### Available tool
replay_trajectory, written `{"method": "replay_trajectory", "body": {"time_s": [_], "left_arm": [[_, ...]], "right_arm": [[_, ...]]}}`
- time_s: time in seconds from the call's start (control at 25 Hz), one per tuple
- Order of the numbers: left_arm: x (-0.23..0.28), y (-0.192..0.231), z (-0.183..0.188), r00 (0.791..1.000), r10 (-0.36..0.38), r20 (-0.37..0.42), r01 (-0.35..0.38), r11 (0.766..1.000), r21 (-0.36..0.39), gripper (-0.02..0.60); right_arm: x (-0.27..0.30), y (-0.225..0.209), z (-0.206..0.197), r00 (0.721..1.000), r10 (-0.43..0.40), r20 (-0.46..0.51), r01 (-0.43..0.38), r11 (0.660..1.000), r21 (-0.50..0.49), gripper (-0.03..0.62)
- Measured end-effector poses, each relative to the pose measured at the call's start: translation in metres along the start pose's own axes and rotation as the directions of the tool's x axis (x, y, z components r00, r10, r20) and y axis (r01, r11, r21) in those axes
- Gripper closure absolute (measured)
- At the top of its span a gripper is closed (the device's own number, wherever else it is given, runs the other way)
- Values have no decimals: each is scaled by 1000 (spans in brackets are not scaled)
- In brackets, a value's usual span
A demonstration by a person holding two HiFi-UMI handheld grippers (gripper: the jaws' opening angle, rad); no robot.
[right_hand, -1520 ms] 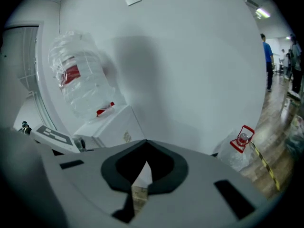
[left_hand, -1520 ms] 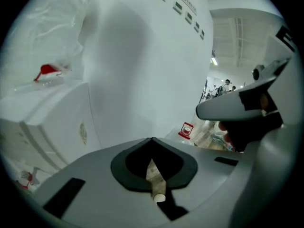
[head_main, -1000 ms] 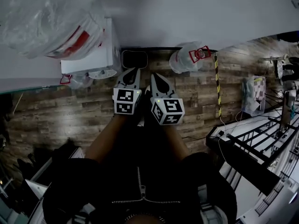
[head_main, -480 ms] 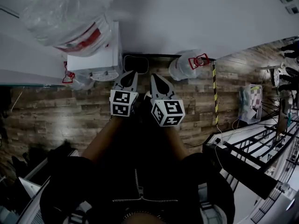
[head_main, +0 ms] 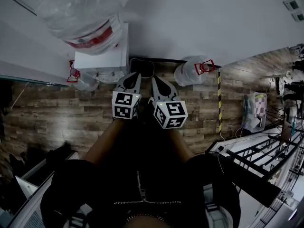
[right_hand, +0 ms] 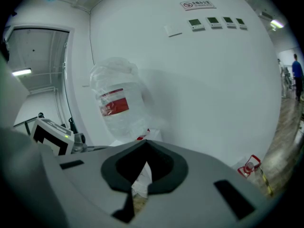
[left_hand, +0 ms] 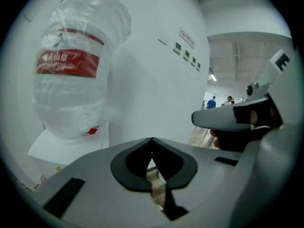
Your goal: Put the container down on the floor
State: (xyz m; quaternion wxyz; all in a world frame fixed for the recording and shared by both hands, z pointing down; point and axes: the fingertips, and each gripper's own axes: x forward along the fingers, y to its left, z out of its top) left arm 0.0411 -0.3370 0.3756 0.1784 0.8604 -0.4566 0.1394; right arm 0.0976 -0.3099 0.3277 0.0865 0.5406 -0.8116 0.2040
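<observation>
A large clear water jug (head_main: 80,13) with a red label, wrapped in plastic film, stands upside down on a white dispenser (head_main: 102,61) against the wall. It also shows in the left gripper view as the jug (left_hand: 71,80) and in the right gripper view as the jug (right_hand: 116,103). My left gripper (head_main: 134,76) and right gripper (head_main: 156,79) hover side by side in front of the dispenser, apart from the jug. Both are shut with nothing between the jaws. The left gripper (left_hand: 152,139) and the right gripper (right_hand: 145,142) show their tips meeting.
A second clear jug with a red handle (head_main: 192,71) lies on the wood floor to the right of a dark bin (head_main: 141,66) at the wall. Another red-handled bottle (head_main: 80,81) sits left of the dispenser. A yellow-black strip (head_main: 220,99) and metal racks (head_main: 256,160) are at the right.
The view has shifted toward the wall, so the dispenser and its jug sit nearer and larger. Both grippers stay shut, close together, barely moved.
</observation>
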Motion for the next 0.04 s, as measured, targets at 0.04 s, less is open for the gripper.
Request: {"method": "replay_trajectory", "body": {"time_s": [0.04], "left_arm": [[-2,0,-1,1000,1,0,-1,1000,-2,568]], "right_arm": [[1,3,-1,1000,5,-3,-5,1000,-1,586]]}}
